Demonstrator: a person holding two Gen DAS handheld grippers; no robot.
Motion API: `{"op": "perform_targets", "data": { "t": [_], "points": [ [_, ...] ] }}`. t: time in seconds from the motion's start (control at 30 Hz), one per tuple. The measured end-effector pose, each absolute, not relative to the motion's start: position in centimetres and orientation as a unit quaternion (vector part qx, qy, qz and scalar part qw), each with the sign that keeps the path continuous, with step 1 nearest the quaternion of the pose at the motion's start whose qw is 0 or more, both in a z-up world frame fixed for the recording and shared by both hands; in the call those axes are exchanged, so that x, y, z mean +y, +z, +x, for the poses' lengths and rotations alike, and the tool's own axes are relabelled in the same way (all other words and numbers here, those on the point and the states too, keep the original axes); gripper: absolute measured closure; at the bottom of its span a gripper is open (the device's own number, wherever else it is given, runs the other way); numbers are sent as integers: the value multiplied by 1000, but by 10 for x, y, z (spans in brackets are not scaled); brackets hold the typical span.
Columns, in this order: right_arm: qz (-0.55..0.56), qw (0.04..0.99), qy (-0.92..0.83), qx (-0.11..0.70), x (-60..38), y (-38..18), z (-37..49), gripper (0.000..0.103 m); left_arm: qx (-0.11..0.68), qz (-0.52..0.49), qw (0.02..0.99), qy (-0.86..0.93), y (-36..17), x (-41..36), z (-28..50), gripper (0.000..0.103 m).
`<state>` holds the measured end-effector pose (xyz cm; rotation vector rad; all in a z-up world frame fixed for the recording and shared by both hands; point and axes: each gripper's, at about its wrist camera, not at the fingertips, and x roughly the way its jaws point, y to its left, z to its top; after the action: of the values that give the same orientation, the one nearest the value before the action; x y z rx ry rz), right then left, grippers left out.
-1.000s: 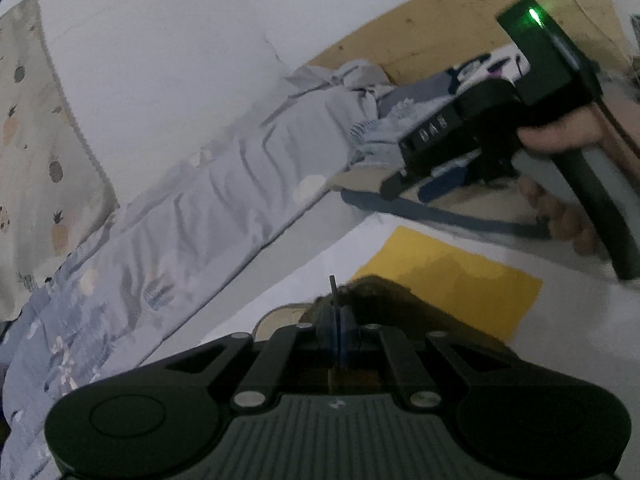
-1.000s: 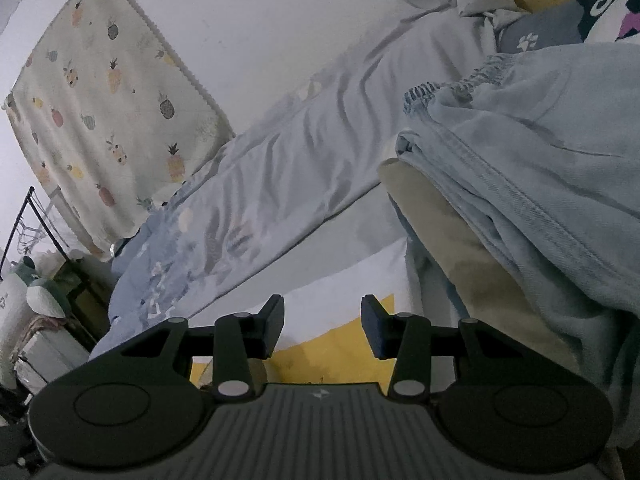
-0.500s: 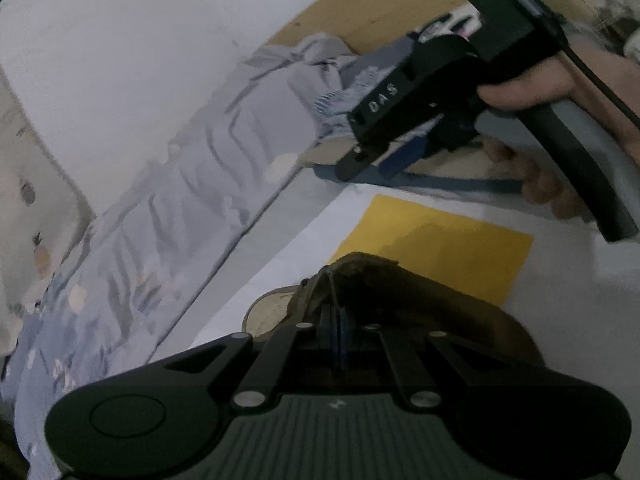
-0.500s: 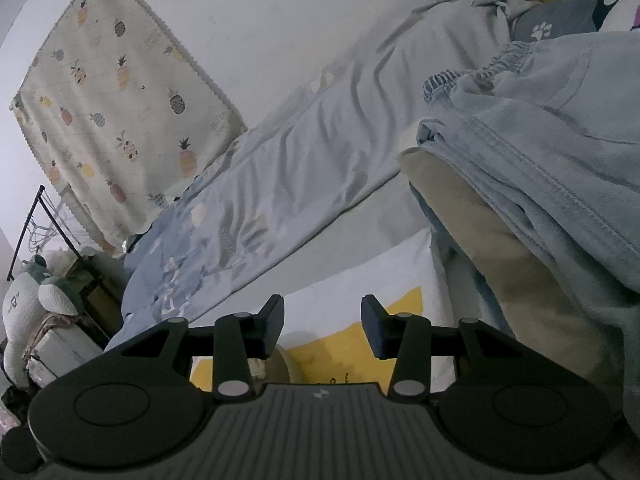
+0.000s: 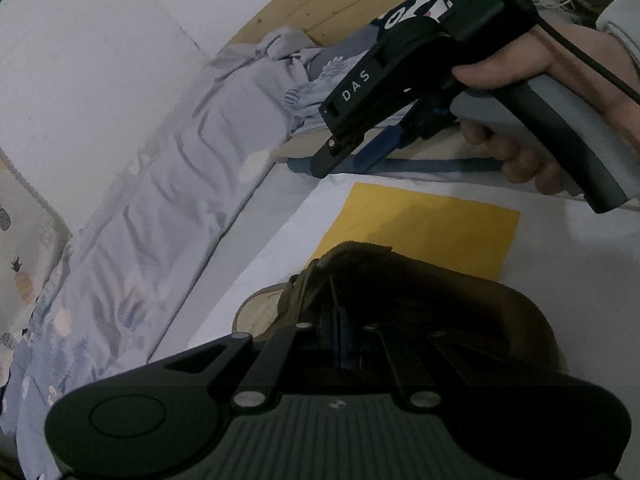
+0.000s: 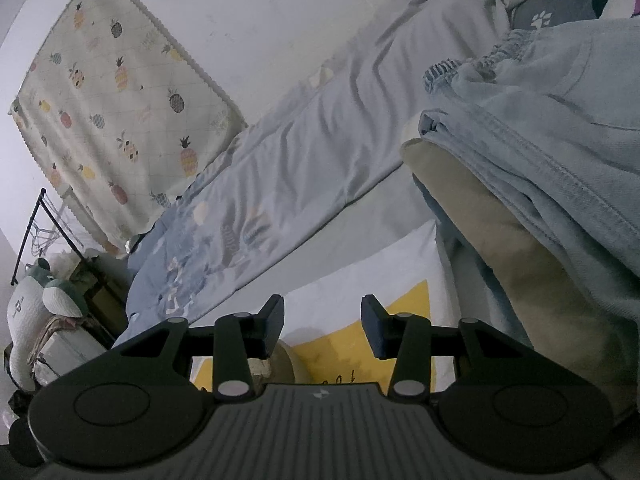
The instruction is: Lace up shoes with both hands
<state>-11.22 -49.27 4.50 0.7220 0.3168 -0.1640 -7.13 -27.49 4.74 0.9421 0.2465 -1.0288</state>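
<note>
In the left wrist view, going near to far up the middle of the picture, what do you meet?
Left gripper, shut → dark shoe → yellow sheet → right gripper held in a hand → wooden board.

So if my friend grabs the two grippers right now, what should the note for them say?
Left gripper: shut, low over the dark shoe, with a thin dark lace rising from between its fingers; it seems pinched there, though the spot is dark.
Right gripper: open and empty, held in the air beyond the shoe by a hand.
The shoe sits on a white sheet with a yellow patch, beside bedding.
Done: one lace end picked up.
Left: threading and tying. How many eyelets are laced cannot be seen.
</note>
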Motion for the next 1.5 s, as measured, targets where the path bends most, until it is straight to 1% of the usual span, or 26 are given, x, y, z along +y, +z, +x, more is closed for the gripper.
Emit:
{"op": "perform_targets", "data": {
  "t": [0.63, 1.5],
  "points": [
    [356, 918, -74, 159, -490, 45, -112, 58, 98, 451, 744, -483, 46, -279, -71, 103],
    [352, 919, -66, 167, -486, 44, -108, 58, 100, 446, 754, -471, 41, -289, -63, 103]
  ]
}}
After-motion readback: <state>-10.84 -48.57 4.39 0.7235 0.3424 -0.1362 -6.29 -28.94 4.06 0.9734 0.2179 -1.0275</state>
